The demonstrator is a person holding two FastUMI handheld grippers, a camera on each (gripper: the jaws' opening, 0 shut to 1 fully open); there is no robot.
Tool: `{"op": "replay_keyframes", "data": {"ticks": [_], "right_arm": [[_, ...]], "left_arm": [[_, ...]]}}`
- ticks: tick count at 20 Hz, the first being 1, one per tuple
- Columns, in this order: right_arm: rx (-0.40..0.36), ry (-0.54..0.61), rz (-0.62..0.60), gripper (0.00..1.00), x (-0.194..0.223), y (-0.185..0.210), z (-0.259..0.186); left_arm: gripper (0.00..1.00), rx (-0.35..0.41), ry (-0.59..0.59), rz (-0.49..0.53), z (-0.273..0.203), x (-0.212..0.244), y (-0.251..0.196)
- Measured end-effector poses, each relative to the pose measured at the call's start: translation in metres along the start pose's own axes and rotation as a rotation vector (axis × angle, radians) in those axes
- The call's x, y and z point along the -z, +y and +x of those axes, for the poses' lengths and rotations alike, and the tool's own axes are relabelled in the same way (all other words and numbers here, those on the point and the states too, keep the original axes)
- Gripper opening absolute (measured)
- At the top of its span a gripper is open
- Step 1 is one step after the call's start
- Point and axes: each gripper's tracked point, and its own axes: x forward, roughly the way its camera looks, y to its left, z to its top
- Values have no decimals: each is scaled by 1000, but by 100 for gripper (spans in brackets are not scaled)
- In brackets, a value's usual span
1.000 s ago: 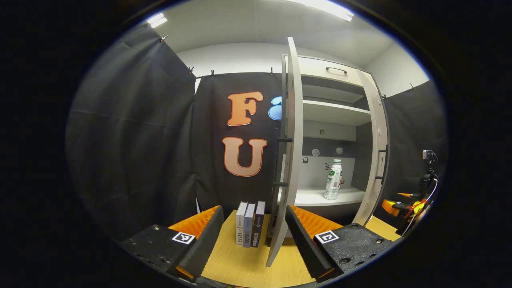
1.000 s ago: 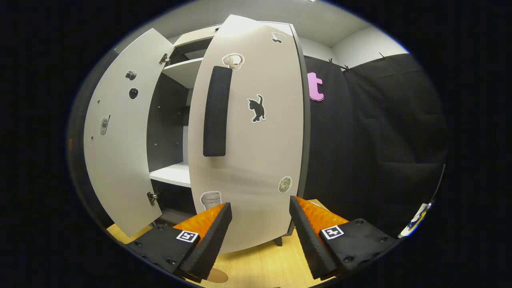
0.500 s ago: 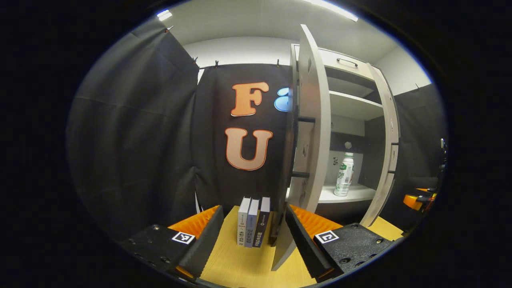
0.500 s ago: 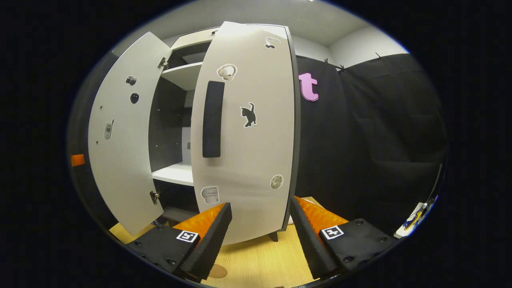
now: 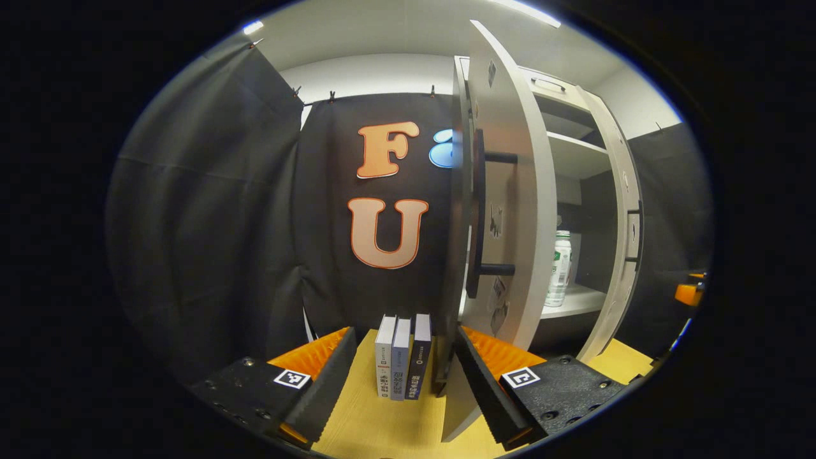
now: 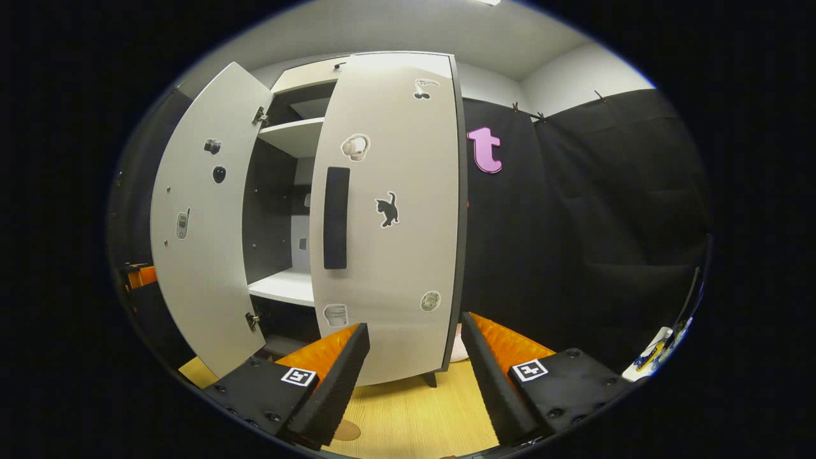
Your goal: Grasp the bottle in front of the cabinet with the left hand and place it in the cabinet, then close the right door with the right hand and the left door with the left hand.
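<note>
Our left tool is released, holding nothing, its fingers either side of the left door's edge without touching. Our right tool is likewise released before the right door. We see the bottle upright on the cabinet shelf, cap up, its left side hidden by the left door. Three books stand on the desk.

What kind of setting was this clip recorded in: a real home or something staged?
Most likely a staged recording booth, not a lived-in room. Black cloth is clipped up as walls, a pale cabinet with sticker-covered doors stands on a wooden table, and three books sit beside it like props.
</note>
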Motion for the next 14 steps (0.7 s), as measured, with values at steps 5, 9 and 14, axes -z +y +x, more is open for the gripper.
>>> {"op": "replay_keyframes", "data": {"ticks": [5, 9, 14], "right_arm": [[7, -17, 5, 95, -7, -10, -6], [10, -19, 0, 95, -9, -18, -8], [9, -19, 3, 95, -11, -26, -14]], "left_arm": [[93, 20, 6, -11, 7, 2, -8], [94, 39, 21, -15, 9, 4, -14], [94, 70, 35, -1, 6, 7, -34]]}}
